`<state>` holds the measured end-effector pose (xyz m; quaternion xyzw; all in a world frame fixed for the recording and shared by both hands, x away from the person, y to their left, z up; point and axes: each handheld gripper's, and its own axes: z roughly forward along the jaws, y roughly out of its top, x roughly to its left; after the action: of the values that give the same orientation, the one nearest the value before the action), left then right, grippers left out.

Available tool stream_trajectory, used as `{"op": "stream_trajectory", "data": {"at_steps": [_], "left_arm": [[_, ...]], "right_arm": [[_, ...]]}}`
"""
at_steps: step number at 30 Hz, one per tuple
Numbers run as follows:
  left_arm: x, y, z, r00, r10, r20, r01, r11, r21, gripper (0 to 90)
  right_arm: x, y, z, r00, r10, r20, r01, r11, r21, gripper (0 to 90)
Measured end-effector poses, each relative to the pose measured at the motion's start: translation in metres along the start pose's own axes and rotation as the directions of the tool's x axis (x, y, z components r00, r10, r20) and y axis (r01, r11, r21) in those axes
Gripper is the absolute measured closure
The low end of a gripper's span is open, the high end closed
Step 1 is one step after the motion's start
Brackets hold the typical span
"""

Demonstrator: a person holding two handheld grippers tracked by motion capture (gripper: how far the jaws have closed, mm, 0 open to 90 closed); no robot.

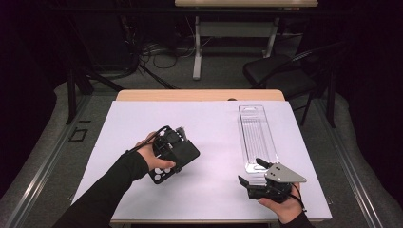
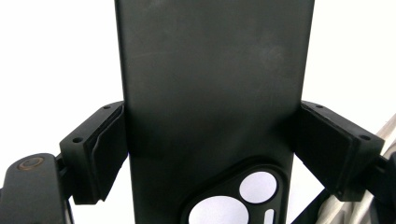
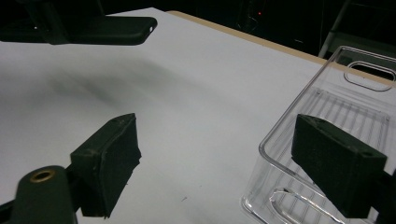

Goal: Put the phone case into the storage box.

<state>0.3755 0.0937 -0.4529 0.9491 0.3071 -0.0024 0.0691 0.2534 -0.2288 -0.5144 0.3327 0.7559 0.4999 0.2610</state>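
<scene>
Above the white table (image 1: pixel 209 190), left of centre, the left gripper (image 2: pixel 210 140) clamped a black phone case (image 2: pixel 210 79) across its width, lifted off the surface. The right gripper (image 3: pixel 229 163) sat unclenched, holding nothing, 1 jaw over the clear plastic tray (image 3: pixel 327 112) end.

My table (image 1: pixel 142 95) is wood-edged under a white sheet (image 1: pixel 214 137), lit against a dark room. Beyond it I see grey floor (image 1: pixel 223 76), tangled cables (image 1: pixel 157 50), a black chair (image 1: pixel 278 71) and another desk (image 1: pixel 237 26).
</scene>
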Motion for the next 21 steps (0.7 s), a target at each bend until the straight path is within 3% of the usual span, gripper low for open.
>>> {"op": "stream_trajectory", "data": {"at_steps": [7,21], "left_arm": [[0.0,0.0,-0.001,1.0,0.002,0.005,-0.002,1.0,0.001,14.5],[-0.002,0.004,-0.004,0.9998,0.014,0.01,-0.015,0.9999,0.002,14.5]], "right_arm": [[0.003,0.009,0.008,0.9982,-0.058,-0.014,0.058,0.998,-0.001,15.2],[0.013,0.036,0.042,0.9923,-0.098,-0.076,0.099,0.995,0.019,16.8]]}}
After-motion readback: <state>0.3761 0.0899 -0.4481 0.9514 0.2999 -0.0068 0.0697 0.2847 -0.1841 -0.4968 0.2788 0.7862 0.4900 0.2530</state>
